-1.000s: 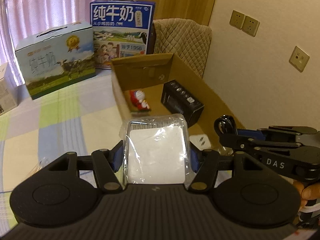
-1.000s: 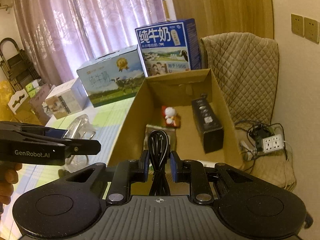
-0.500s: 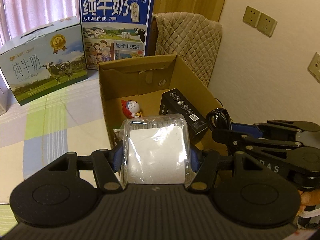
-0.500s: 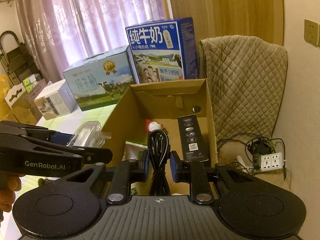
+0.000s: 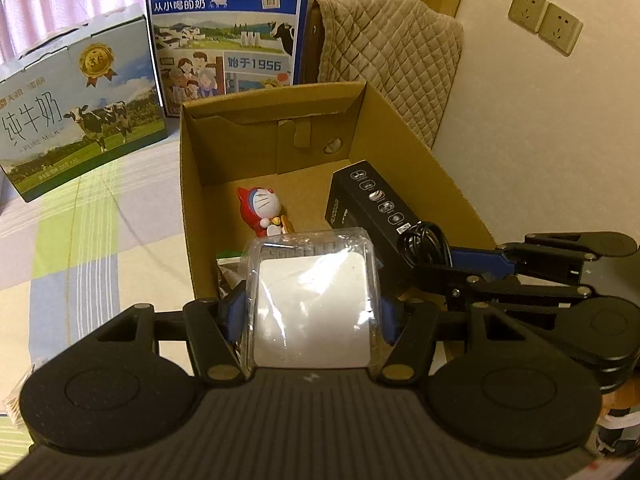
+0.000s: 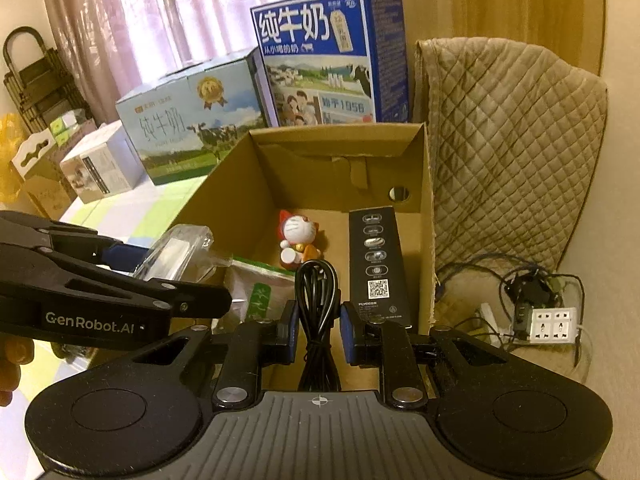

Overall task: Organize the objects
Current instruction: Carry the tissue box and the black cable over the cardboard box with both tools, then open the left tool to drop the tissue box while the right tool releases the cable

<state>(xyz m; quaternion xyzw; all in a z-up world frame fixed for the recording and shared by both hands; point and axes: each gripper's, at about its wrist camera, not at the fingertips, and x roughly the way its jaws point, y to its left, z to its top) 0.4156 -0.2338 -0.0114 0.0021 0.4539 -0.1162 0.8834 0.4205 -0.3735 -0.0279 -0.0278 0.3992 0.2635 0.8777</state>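
Plastic, clear and crinkly, wraps the flat white square pack held tight between the two blue pads of the left gripper; the pack sits over the near end of the open brown cardboard box; the right gripper is closed on a looped black cable, which sticks up between its pads, also over the near end of the box. Inside the box lie a small red and white cat toy, a long black box with round pictures and a green and white packet. Half a second ago both grippers were further back; now they are closer and the box looks bigger. Behind the box stand a blue milk carton box and a pale milk box with a cow. Only the right view shows the white power strip on the floor and the green packet's face; only the left view shows the wall sockets.
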